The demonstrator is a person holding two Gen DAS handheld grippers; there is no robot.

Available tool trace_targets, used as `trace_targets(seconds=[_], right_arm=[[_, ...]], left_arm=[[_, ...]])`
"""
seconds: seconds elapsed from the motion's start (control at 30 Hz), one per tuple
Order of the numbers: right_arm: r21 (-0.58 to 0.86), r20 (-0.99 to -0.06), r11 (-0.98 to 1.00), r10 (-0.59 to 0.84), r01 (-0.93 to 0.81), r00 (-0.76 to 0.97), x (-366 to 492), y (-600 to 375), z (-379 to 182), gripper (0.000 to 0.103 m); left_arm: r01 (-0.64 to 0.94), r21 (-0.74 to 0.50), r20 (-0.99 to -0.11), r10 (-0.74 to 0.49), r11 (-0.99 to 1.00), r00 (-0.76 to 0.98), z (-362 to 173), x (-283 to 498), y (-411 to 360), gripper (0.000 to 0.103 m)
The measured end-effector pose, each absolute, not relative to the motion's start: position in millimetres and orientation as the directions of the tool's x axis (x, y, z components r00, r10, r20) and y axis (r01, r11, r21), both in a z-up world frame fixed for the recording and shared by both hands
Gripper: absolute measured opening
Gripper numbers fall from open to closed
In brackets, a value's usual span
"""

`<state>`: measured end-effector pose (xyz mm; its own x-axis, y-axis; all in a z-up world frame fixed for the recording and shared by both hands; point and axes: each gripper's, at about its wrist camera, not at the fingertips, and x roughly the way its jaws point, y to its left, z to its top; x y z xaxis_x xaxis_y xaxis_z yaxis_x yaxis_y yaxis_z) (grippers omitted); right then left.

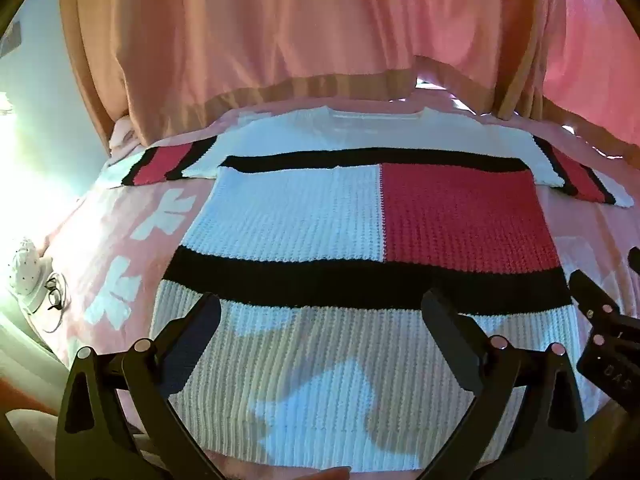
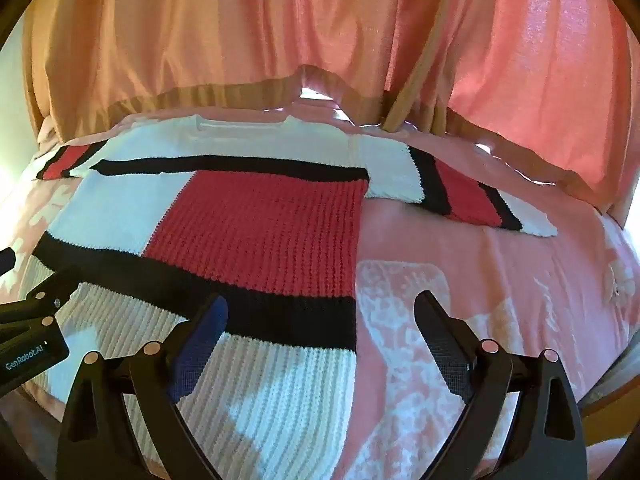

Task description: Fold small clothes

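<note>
A knitted sweater [image 1: 320, 216] in white, red and black blocks lies flat on a pink bedspread [image 1: 120, 240], neck away from me and both sleeves spread sideways. My left gripper [image 1: 320, 304] hangs open above the ribbed hem, nothing between its fingers. In the right wrist view the same sweater [image 2: 248, 232] fills the left half. My right gripper [image 2: 320, 308] is open over the sweater's lower right corner, one finger over the knit and the other over bare bedspread [image 2: 500, 264]. Each gripper shows at the edge of the other's view.
Orange and pink curtains [image 1: 300, 40] hang right behind the bed's far edge. A white dotted object [image 1: 24, 264] and a pair of glasses [image 1: 54, 292] lie at the left of the bed. The bedspread right of the sweater carries pale printed patterns.
</note>
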<state>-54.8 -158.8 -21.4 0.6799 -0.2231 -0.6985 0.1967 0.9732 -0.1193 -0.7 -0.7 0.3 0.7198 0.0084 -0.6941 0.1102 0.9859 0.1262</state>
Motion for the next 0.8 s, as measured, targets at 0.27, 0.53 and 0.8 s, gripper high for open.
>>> trace_targets(seconds=[0.27,0.53,0.8], right_arm=[[-0.125,-0.7,0.976,-0.215,0.18,0.681,-60.9,-156.6,-15.2,0.093],[-0.137,-0.705,0.968,-0.244,0.21,0.666,-66.8,-155.5,-17.7,0.093],[-0.144,-0.694,0.966,-0.253,0.213,0.675,-67.2,-150.9,-15.1,0.093]], left_arm=[[0.094,0.118,-0.709,0.018,0.989,0.705,-1.2,-4.2,6.0,0.098],[0.09,0.136,-0.717,0.035,0.987,0.696,-10.4,-6.1,1.5,0.098],[0.11,0.137,-0.723,0.024,0.984,0.691,-15.5,-5.0,1.8,0.098]])
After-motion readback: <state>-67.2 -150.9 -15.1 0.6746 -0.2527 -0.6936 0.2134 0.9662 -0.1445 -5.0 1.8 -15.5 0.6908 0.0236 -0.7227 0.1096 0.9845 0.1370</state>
